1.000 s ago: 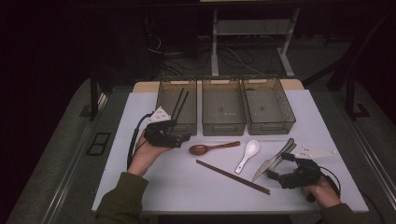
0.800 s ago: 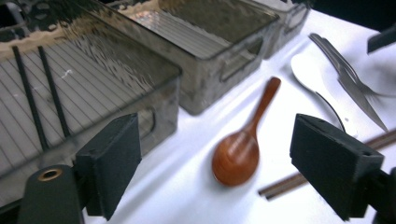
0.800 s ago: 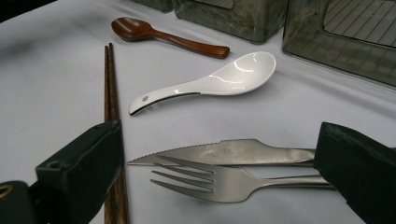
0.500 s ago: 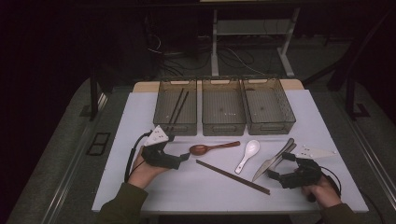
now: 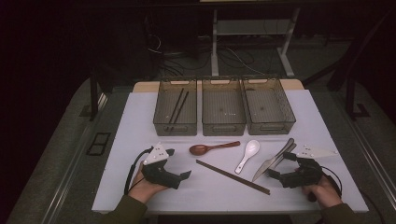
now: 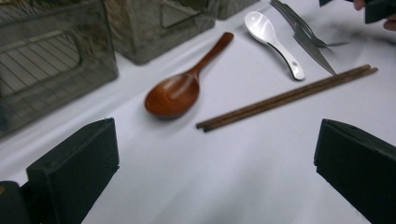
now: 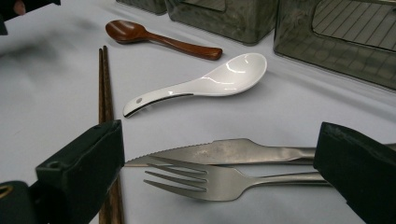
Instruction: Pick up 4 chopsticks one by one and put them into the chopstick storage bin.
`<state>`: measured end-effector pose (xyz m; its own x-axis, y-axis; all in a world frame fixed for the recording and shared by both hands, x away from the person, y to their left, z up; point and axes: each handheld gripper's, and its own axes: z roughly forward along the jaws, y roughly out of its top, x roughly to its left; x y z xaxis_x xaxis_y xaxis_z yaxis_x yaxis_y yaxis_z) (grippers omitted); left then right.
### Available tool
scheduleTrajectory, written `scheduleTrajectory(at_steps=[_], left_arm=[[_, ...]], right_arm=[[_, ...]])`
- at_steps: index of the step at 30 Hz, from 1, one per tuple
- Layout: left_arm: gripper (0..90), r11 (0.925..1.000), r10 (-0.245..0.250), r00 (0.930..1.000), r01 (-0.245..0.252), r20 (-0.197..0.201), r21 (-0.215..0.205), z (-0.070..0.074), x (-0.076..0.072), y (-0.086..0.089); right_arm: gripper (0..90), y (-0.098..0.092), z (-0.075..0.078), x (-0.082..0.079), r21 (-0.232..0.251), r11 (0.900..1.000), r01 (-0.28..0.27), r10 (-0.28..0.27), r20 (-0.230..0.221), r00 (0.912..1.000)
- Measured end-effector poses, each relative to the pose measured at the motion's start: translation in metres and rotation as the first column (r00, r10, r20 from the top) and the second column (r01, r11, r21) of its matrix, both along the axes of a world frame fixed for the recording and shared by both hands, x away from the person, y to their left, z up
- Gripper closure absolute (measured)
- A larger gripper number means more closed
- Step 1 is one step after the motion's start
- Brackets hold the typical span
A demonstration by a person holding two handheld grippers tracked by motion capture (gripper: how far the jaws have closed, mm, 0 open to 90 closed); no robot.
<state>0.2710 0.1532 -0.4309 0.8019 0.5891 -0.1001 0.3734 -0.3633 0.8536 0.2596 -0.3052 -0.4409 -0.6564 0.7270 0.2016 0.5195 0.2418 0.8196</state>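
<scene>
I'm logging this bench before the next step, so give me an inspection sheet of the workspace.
Surface: white table, flat and bare between the items.
Job's things: wooden spoon, white spoon, chopsticks, knife and fork lying loose; three bins at the far edge, the left one holding a pair of chopsticks.
Clutter: nothing seen.
Grippers: left claw wide open, jaws just opened further, nothing between them, aimed at the wooden spoon; right claw open, straddling the knife and fork.
Cables: a black cable loops beside the left hand.
Surroundings: dark floor, desk legs and wires behind.
</scene>
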Motion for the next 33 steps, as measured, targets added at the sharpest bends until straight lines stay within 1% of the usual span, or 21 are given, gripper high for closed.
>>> scheduleTrajectory(at_steps=[3, 5, 7, 10, 11, 15, 18, 20, 23, 25, 27, 28, 30, 31, 33], left_arm=[[0.0, 1.0, -0.008, 0.9999, 0.008, -0.013, 0.003, -0.001, -0.001, 0.0], [0.0, 0.9998, -0.003, 0.9999, 0.003, -0.013, 0.019, -0.001, 0.0, 0.0], [0.0, 0.9999, 0.0, 0.9997, 0.0, -0.025, 0.017, -0.002, 0.0, 0.0], [0.0, 0.9998, 0.0, 0.9997, 0.0, -0.025, 0.018, -0.002, 0.001, 0.001], [0.0, 0.9998, -0.001, 0.9997, 0.002, -0.023, 0.02, -0.001, 0.001, 0.001], [0.0, 0.9998, -0.01, 0.9996, 0.011, -0.026, 0.018, -0.003, 0.001, 0.0], [0.0, 0.9997, -0.017, 0.9994, 0.018, -0.029, 0.019, -0.003, 0.001, 0.0], [0.0, 0.9996, -0.022, 0.9993, 0.022, -0.031, 0.019, -0.003, 0.001, -0.001], [0.0, 0.9995, -0.025, 0.9992, 0.025, -0.033, 0.02, -0.004, 0.001, -0.001], [0.0, 0.9995, -0.024, 0.9991, 0.025, -0.035, 0.019, -0.004, 0.001, -0.001], [0.0, 0.9995, -0.025, 0.9991, 0.025, -0.033, 0.017, -0.004, 0.001, -0.002], [0.0, 0.9995, -0.025, 0.9991, 0.026, -0.033, 0.016, -0.004, 0.001, -0.002], [0.0, 0.9995, -0.027, 0.9992, 0.027, -0.03, 0.015, -0.004, 0.001, -0.002], [0.0, 0.9995, -0.027, 0.9992, 0.027, -0.03, 0.015, -0.004, 0.001, -0.002], [0.0, 0.9997, -0.023, 0.9992, 0.024, -0.032, 0.008, -0.004, 0.0, -0.002]], right_arm=[[1.6, 0.0, 0.001, 0.0, -0.002, 1.0, -0.003, 0.003, 0.0, 1.0], [1.6, -0.001, 0.002, 0.0, 0.001, 1.0, -0.006, 0.006, -0.001, 1.0], [1.6, -0.001, 0.003, 0.0, 0.004, 1.0, -0.015, 0.015, 0.0, 0.9999], [1.6, 0.0, 0.007, 0.0, 0.011, 1.0, -0.022, 0.022, 0.002, 0.9998], [1.6, 0.001, 0.008, 0.0, 0.012, 1.0, -0.028, 0.028, -0.005, 0.9996], [1.6, 0.009, 0.012, -0.001, -0.005, 0.999, -0.051, 0.051, 0.013, 0.9986], [1.6, 0.013, 0.013, 0.0, -0.012, 0.998, -0.065, 0.065, 0.015, 0.9978], [1.6, 0.015, 0.014, 0.0, -0.006, 0.997, -0.075, 0.075, 0.012, 0.9971], [1.6, 0.017, 0.017, 0.002, -0.005, 0.995, -0.103, 0.103, 0.0, 0.9946], [1.6, 0.02, 0.018, 0.003, -0.015, 0.993, -0.117, 0.117, -0.01, 0.9931], [1.6, 0.024, 0.02, 0.004, -0.009, 0.989, -0.146, 0.146, -0.025, 0.989], [1.6, 0.026, 0.02, 0.005, -0.02, 0.987, -0.161, 0.16, -0.019, 0.9869], [1.6, 0.032, 0.021, 0.006, -0.022, 0.982, -0.187, 0.187, -0.025, 0.9821], [1.6, 0.035, 0.021, 0.007, -0.03, 0.981, -0.193, 0.192, -0.024, 0.9811], [1.6, 0.039, 0.022, 0.009, -0.03, 0.977, -0.209, 0.208, -0.03, 0.9776]])
